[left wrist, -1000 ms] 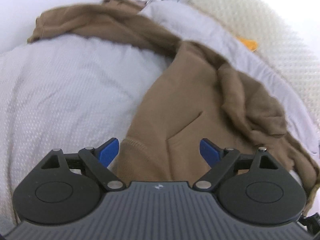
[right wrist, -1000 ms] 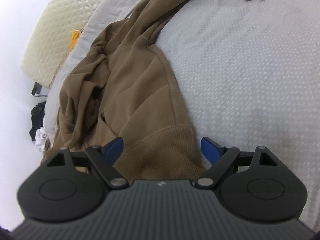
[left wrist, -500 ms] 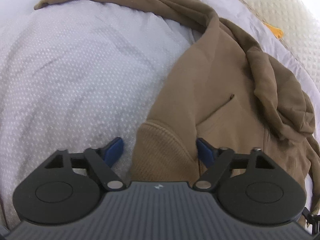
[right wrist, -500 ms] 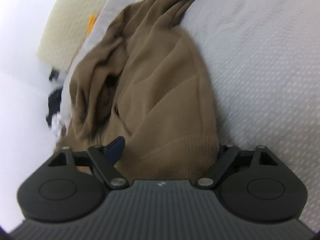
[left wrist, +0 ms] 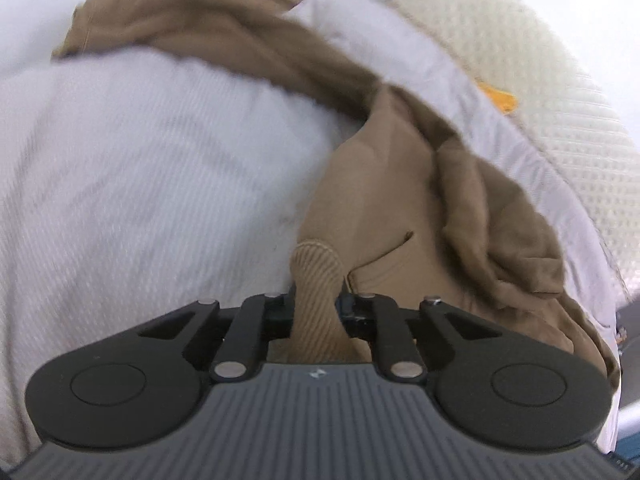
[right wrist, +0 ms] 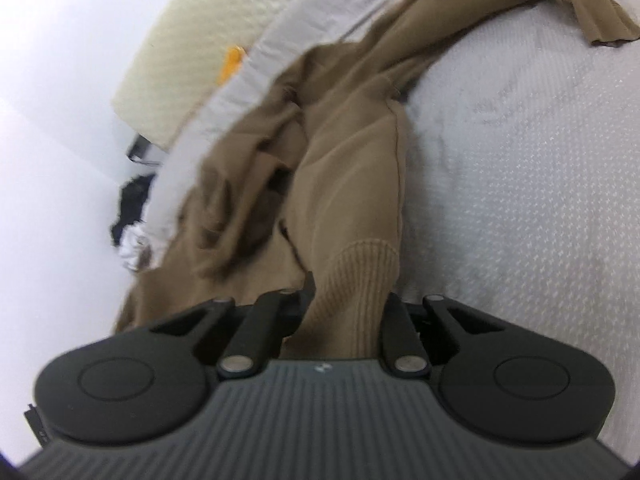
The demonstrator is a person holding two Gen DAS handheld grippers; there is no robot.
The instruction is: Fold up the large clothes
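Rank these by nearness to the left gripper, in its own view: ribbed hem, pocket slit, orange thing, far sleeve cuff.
1. Ribbed hem, clamped in the left gripper.
2. Pocket slit, just right.
3. Orange thing, upper right.
4. Far sleeve cuff, top left.

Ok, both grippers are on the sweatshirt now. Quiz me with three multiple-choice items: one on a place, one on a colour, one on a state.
1. Which part of the brown sweatshirt does the left gripper hold?
A. ribbed hem
B. hood
C. sleeve cuff

2. What colour is the small object between the bedsheet and the cream quilted pad?
A. green
B. orange-yellow
C. red

3. What state is the right gripper in?
A. wide open, empty
B. shut on nothing
C. shut on the sweatshirt

Key: 1 A, ribbed knit bunches between the closed fingers. 2 B, it shows orange-yellow in both views. 3 C, the ribbed fabric is pinched between its fingers.
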